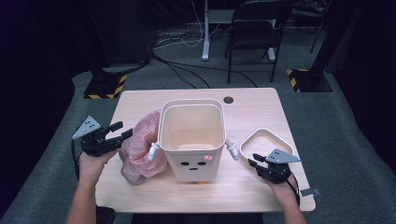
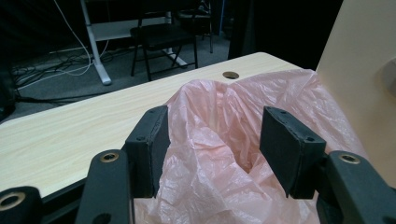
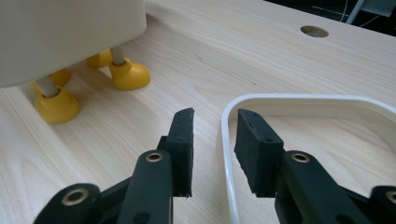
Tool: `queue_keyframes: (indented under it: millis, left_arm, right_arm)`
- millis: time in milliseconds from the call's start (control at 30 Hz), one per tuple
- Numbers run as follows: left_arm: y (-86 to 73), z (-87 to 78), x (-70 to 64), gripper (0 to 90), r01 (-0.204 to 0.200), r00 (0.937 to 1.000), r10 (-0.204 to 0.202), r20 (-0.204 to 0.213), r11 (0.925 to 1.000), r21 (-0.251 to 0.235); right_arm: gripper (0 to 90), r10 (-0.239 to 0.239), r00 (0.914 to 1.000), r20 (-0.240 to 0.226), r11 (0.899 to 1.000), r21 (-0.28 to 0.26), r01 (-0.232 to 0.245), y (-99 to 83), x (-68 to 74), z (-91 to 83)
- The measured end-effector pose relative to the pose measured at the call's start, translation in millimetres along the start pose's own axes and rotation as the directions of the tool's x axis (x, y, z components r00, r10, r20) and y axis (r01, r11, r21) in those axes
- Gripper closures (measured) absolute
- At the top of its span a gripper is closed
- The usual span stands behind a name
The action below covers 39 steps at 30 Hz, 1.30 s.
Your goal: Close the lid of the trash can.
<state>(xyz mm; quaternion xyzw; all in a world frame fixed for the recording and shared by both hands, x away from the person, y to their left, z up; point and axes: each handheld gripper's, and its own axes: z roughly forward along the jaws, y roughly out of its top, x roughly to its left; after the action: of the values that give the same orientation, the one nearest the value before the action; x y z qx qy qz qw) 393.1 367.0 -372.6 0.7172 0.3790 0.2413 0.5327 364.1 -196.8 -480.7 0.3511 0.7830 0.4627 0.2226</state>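
Note:
A cream bin (image 1: 194,161) with a drawn face, small white arms and yellow feet (image 3: 56,105) stands at the table's middle. A crumpled pink plastic bag (image 1: 140,149) lies against its left side. My left gripper (image 1: 122,130) is open at the bag's left edge. In the left gripper view the bag (image 2: 215,121) bulges up between the wide-apart jaws of that gripper (image 2: 217,154), with the bin wall (image 2: 359,70) at right. A white ring frame (image 1: 266,132) lies flat right of the bin. My right gripper (image 3: 215,126) is open, its jaws astride the frame's near rim (image 3: 226,140).
The wooden table (image 1: 140,100) has a cable hole (image 1: 228,100) near its far edge. A folding chair (image 1: 257,32) and a desk leg (image 1: 205,42) stand on the grey floor beyond, with cables. Striped floor plates sit off both far corners.

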Motion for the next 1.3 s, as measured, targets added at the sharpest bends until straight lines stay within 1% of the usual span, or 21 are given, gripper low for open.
queue_keyframes:
  millis: [100,267,367,400,500,633,800,933,967,1100,1300]
  left_arm:
    - [0.1,2.4,-0.6,42.1,-0.006,1.0,0.006,0.005,0.9999,0.008]
    - [0.4,6.5,-2.1,42.2,-0.018,0.9998,0.018,0.01,0.9997,0.016]
    - [0.8,7.9,-1.4,42.1,-0.017,0.9998,0.017,0.011,0.9997,0.015]
    - [0.8,7.9,-1.4,42.2,-0.017,0.9998,0.017,0.011,0.9997,0.015]
    - [1.2,7.8,-0.4,42.2,-0.012,0.9999,0.012,0.011,0.9999,0.01]
    - [1.7,6.3,1.8,42.2,-0.01,0.9999,0.01,0.005,0.9999,0.006]
    - [1.9,3.1,4.5,42.2,-0.002,1.0,0.002,-0.005,1.0,0.0]
    - [1.9,1.4,4.7,42.2,-0.001,1.0,0.001,-0.009,1.0,-0.002]
    - [1.8,1.4,4.4,42.2,0.0,1.0,0.0,-0.008,1.0,-0.001]
    - [1.7,2.2,3.1,42.2,-0.006,1.0,0.006,-0.007,1.0,0.003]
    - [1.7,2.8,2.3,42.2,-0.008,0.9999,0.008,-0.006,0.9999,0.008]
  right_arm:
    - [68.7,-0.005,1.0,0.006,1.0,0.017,0.005,-2.8,-2.0,-0.2]
    - [72.7,0.023,0.9997,-0.002,0.999,0.046,-0.023,-8.3,-8.5,0.4]
    - [74.3,0.033,0.9994,-0.008,0.997,0.069,-0.033,-11.2,-11.0,1.4]
    - [74.3,0.033,0.9994,-0.008,0.997,0.069,-0.033,-11.2,-11.0,1.4]
    - [77.0,0.034,0.9994,-0.01,0.995,0.094,-0.032,-14.4,-12.1,2.2]
    - [79.6,0.036,0.9993,-0.008,0.993,0.11,-0.035,-16.4,-13.9,3.2]
    - [79.8,0.062,0.9981,-0.007,0.986,0.156,-0.06,-19.8,-17.8,9.4]
    - [82.8,0.045,0.9989,-0.01,0.981,0.191,-0.043,-19.8,-15.5,14.4]
    - [83.0,0.042,0.9991,-0.008,0.98,0.195,-0.04,-19.6,-15.0,15.2]
    - [83.3,0.059,0.9982,-0.013,0.979,0.197,-0.055,-19.7,-16.4,16.3]
    - [83.0,0.066,0.9977,-0.016,0.977,0.206,-0.061,-20.3,-16.9,17.7]
